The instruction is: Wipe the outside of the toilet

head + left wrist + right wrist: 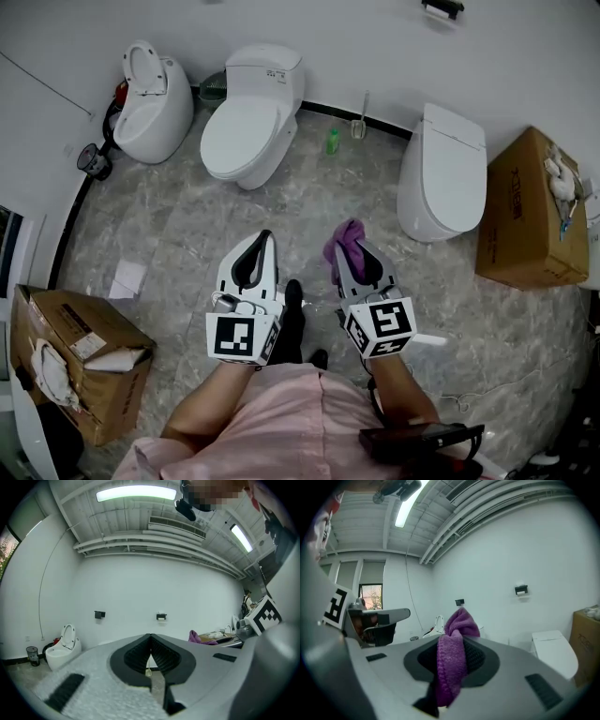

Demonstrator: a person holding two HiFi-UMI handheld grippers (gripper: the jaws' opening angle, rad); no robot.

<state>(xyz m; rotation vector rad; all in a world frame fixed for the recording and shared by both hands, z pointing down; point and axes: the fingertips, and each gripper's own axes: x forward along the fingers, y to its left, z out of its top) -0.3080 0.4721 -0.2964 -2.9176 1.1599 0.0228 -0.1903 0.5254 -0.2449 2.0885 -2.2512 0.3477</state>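
Three white toilets stand along the far wall: one with its seat raised at the left, one with a tank in the middle, one with its lid down at the right. My right gripper is shut on a purple cloth, which bunches up between the jaws. My left gripper is shut with nothing in it. Both are held over the floor, well short of the toilets. The raised-seat toilet shows low at the left in the left gripper view.
A cardboard box stands right of the lidded toilet, another at the near left. A green bottle and a toilet brush sit by the wall. A paper sheet lies on the marble floor.
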